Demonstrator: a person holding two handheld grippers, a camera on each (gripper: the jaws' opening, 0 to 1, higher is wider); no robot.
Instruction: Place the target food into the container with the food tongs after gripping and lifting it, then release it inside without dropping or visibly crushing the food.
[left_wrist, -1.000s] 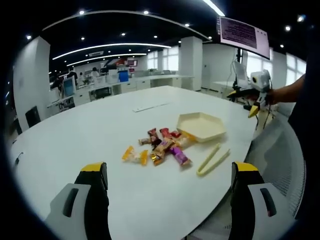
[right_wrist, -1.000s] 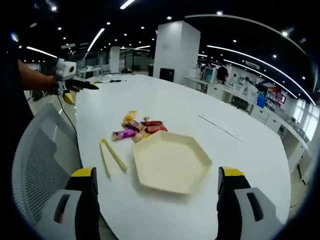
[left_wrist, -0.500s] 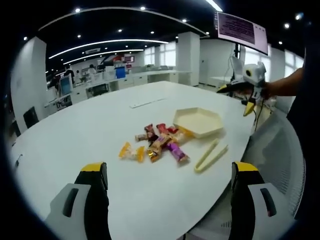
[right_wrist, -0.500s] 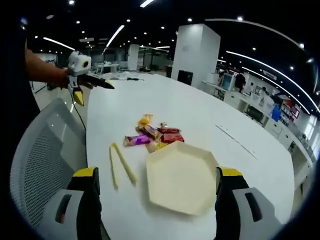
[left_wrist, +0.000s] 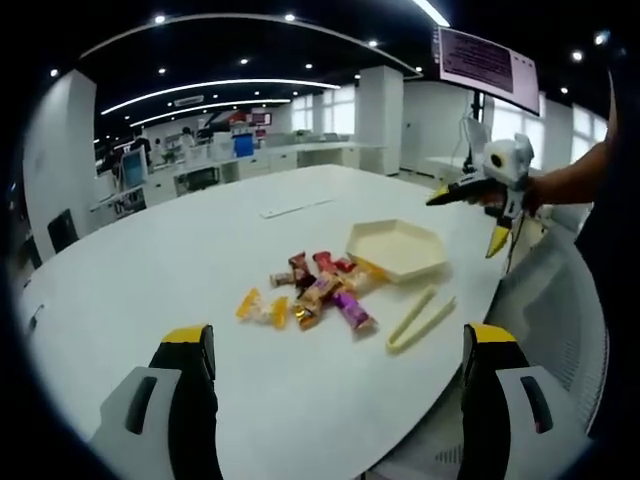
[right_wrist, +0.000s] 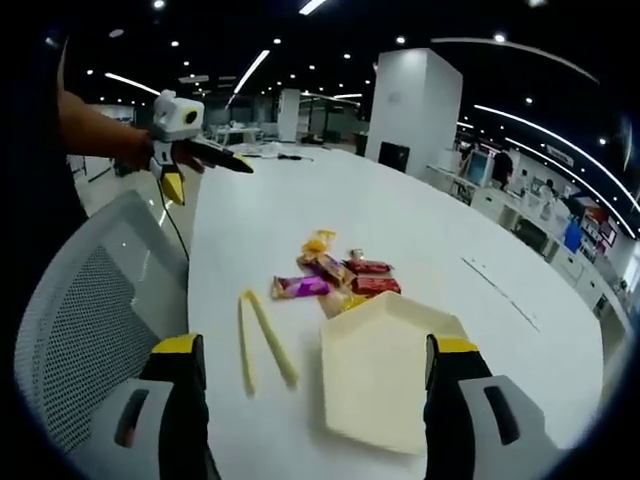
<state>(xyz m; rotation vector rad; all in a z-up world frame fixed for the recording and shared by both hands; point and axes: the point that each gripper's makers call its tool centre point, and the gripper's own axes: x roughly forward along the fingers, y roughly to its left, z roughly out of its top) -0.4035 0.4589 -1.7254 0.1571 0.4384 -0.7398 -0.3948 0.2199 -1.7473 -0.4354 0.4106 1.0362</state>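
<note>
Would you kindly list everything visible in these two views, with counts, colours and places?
Round white table: one, white, under everything.
Cream hexagonal tray: one, cream, empty, beside the snacks.
Pale yellow plastic food tongs: one, pale yellow, lying on the table beside the tray.
Wrapped snacks: a small pile, orange, red, purple, brown.
Grey mesh chair: one, at the table edge.
Hanging monitor: one, overhead.
Left gripper: black and yellow jaws apart, empty.
Right gripper: same, empty.
</note>
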